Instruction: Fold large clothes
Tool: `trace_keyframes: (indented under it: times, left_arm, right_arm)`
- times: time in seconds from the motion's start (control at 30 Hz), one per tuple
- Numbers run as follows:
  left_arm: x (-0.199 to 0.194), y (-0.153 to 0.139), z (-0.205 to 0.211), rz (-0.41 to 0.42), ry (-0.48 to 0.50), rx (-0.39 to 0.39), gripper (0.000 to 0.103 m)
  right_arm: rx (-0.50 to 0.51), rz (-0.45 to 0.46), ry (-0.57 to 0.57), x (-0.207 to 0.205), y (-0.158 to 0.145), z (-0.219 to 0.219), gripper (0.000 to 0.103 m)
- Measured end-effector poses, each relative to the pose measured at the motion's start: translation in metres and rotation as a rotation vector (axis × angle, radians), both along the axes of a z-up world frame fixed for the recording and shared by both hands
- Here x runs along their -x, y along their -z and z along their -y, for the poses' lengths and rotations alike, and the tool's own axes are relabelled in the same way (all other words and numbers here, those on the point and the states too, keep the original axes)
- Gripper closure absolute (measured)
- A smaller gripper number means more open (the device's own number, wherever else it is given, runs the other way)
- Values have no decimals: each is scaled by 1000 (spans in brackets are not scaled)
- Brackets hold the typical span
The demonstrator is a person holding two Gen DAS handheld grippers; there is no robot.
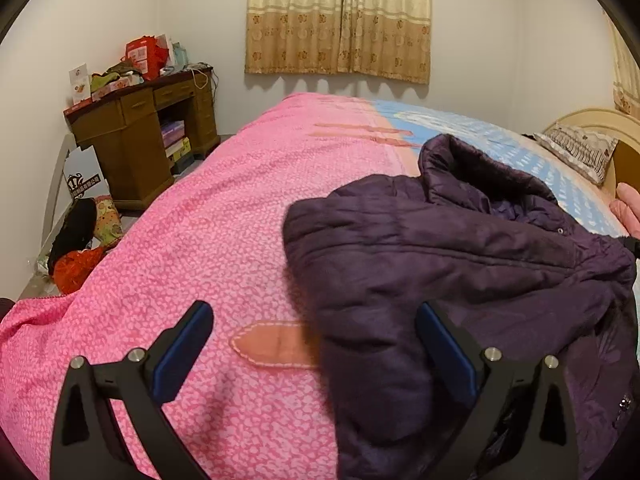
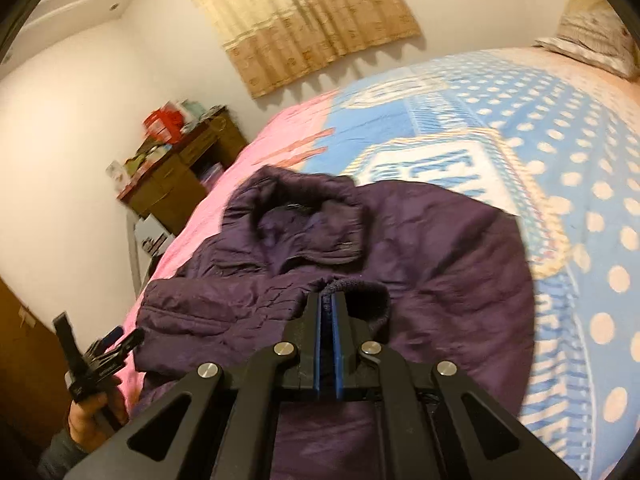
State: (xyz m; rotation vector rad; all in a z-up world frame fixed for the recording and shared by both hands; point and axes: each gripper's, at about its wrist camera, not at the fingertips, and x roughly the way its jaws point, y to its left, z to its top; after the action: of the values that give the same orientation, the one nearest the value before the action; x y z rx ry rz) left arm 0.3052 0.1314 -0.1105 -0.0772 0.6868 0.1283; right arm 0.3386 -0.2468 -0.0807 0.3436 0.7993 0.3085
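Observation:
A dark purple padded jacket (image 1: 460, 260) lies spread on the bed, collar toward the far side. My left gripper (image 1: 314, 308) is open above the bed's near edge. The jacket's folded-over left part lies between its blue pads, and neither pad touches it. In the right wrist view the jacket (image 2: 440, 248) fills the middle. My right gripper (image 2: 330, 296) is shut on the sleeve's knit cuff (image 2: 372, 296), which lies over the jacket's front. The left gripper (image 2: 100, 332) also shows at lower left, held in a hand.
The bed cover is pink (image 1: 200, 240) on the left and blue with dots (image 2: 540, 140) on the right. A pillow (image 1: 580, 148) lies by the headboard. A cluttered wooden desk (image 1: 140, 140) stands in the left corner, with bags and clothes on the floor (image 1: 80, 248) beside it.

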Motion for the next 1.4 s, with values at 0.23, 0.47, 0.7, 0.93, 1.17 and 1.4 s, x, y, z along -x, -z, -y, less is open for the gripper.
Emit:
trace_keyframes:
  times: [0.23, 0.47, 0.7, 0.93, 1.17, 1.4]
  left_arm:
    - [-14, 21, 14, -99, 38, -63, 0]
    - [3, -27, 0, 91, 0, -17, 0]
    - [-42, 12, 3, -60, -71, -61, 0]
    - [-49, 42, 0, -146, -58, 27, 0]
    - [-43, 39, -7, -144, -62, 92, 0]
    - [9, -11, 21, 4, -19, 103, 0]
  right_arm:
    - [132, -99, 39, -5, 35, 18, 97]
    - [335, -15, 98, 18, 6, 2, 95]
    - [263, 65, -74, 18, -15, -67, 34]
    - [403, -45, -124, 1, 60, -91, 35]
    - [434, -27, -107, 6, 65, -96, 34]
    - [432, -13, -100, 6, 62, -98, 34]
